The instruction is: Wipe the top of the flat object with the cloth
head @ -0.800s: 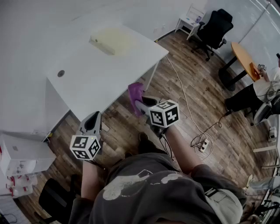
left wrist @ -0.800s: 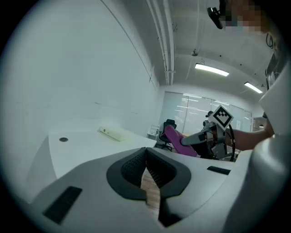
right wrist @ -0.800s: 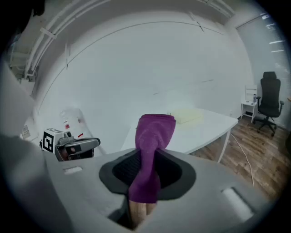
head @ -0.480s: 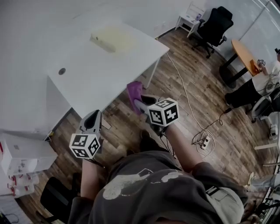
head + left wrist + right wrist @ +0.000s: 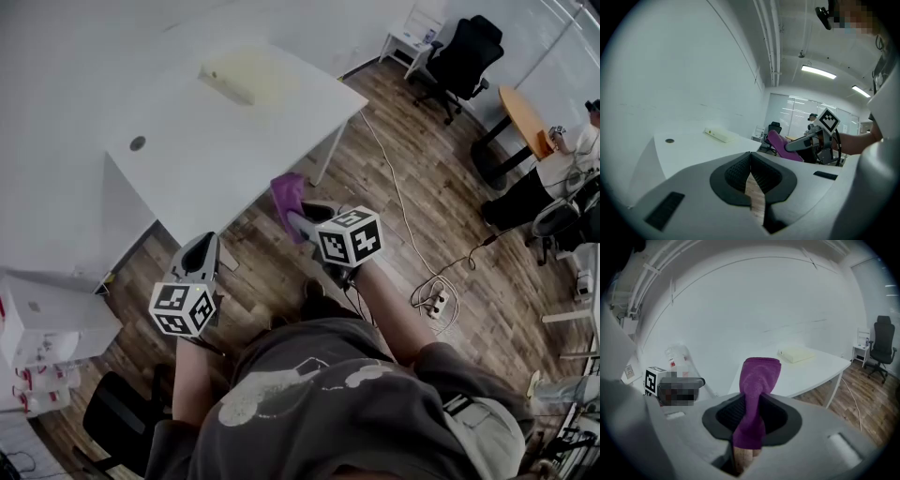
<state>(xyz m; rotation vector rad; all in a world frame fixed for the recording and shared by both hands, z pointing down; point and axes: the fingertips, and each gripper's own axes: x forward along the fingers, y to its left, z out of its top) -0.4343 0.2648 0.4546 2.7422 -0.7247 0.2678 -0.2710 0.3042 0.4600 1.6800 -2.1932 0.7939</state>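
- two grippers, one per hand, each carrying one cube of black-and-white square markers (patterns only)
- left gripper (image 5: 201, 246): jaws pressed together with nothing between them, held over the wood floor (image 5: 281, 272) near the table's corner
- right gripper (image 5: 298, 217): jaws pinching one purple cloth (image 5: 288, 195); the cloth sticks out past the tips and hangs over the floor just off the table's near edge
- one white table (image 5: 216, 178), with one round cable hole (image 5: 138, 143) in the top
- one pale yellow flat pad (image 5: 246, 80) lies on the table's far side, well apart from the cloth and touched by neither gripper
- left side: white boxes (image 5: 42, 328), red print too small to read
- on the floor: one power strip (image 5: 434, 305) with a white cable
- far: one black office chair (image 5: 461, 56), one round wooden table (image 5: 523, 120)
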